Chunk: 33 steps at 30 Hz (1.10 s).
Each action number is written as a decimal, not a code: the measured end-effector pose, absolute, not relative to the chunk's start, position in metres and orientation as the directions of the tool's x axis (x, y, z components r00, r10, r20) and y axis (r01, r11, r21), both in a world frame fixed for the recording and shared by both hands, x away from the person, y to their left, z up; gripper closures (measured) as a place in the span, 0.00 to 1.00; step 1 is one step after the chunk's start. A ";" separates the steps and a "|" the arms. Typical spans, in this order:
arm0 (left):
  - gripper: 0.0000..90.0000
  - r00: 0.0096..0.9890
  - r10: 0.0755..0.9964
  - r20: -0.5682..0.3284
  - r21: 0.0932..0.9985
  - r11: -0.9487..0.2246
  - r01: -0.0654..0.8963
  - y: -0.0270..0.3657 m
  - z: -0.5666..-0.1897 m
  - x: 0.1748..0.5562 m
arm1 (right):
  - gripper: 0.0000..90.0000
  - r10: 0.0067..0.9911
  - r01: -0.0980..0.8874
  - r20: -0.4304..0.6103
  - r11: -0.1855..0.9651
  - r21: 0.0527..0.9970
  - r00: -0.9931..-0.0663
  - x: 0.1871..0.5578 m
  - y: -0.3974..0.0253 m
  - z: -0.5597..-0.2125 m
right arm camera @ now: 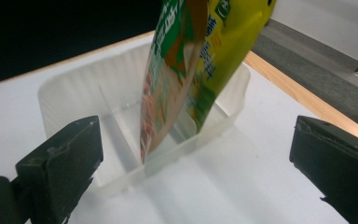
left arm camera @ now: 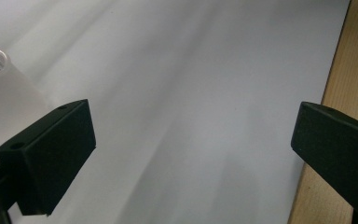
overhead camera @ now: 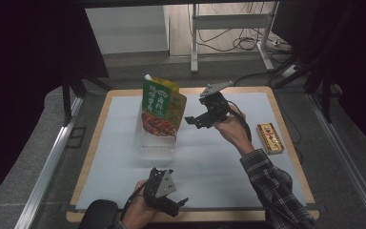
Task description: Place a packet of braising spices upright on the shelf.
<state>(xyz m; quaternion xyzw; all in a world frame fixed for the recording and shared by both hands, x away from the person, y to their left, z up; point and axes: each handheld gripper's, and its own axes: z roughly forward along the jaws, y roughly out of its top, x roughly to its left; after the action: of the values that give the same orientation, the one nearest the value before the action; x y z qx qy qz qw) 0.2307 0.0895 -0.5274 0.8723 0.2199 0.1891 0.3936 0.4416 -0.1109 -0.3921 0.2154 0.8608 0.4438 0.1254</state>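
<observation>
A green and yellow snack pouch (overhead camera: 159,106) stands upright in a clear plastic tray (overhead camera: 155,145) at the middle of the white mat. In the right gripper view the pouch (right arm camera: 186,65) leans inside the tray (right arm camera: 74,88), between its thin dividers. My right gripper (overhead camera: 198,119) hovers just right of the pouch, jaws open and empty, pointing at it (right arm camera: 191,154). My left gripper (overhead camera: 176,202) rests low near the table's front edge, open with nothing between its jaws (left arm camera: 191,140).
A flat orange and gold packet (overhead camera: 270,138) lies at the right side of the mat. The white mat (overhead camera: 205,157) covers a wooden table (overhead camera: 90,152). A metal stand (overhead camera: 228,28) and cables sit on the floor beyond.
</observation>
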 end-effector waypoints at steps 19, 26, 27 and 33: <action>0.00 0.831 0.533 0.157 0.769 -0.595 0.236 0.089 -0.528 0.231 | 0.00 0.520 0.304 0.018 0.471 0.828 -0.854 0.421 -0.151 -0.410; 0.00 0.833 0.530 0.160 0.767 -0.598 0.232 0.088 -0.528 0.231 | 0.00 0.536 0.335 0.057 0.438 0.834 -0.842 0.415 -0.169 -0.415; 0.00 0.833 0.530 0.160 0.767 -0.598 0.232 0.088 -0.528 0.231 | 0.00 0.540 0.339 0.060 0.435 0.834 -0.840 0.414 -0.171 -0.416; 0.00 0.833 0.529 0.162 0.766 -0.600 0.232 0.088 -0.528 0.231 | 0.00 0.563 0.351 0.054 0.435 0.829 -0.825 0.408 -0.183 -0.423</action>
<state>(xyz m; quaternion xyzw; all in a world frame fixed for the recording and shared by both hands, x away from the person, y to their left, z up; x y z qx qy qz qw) 0.2308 0.0878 -0.5283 0.8740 0.2175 0.1902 0.3907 0.4083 -0.1831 -0.4228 0.2721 0.8390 0.4566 0.1161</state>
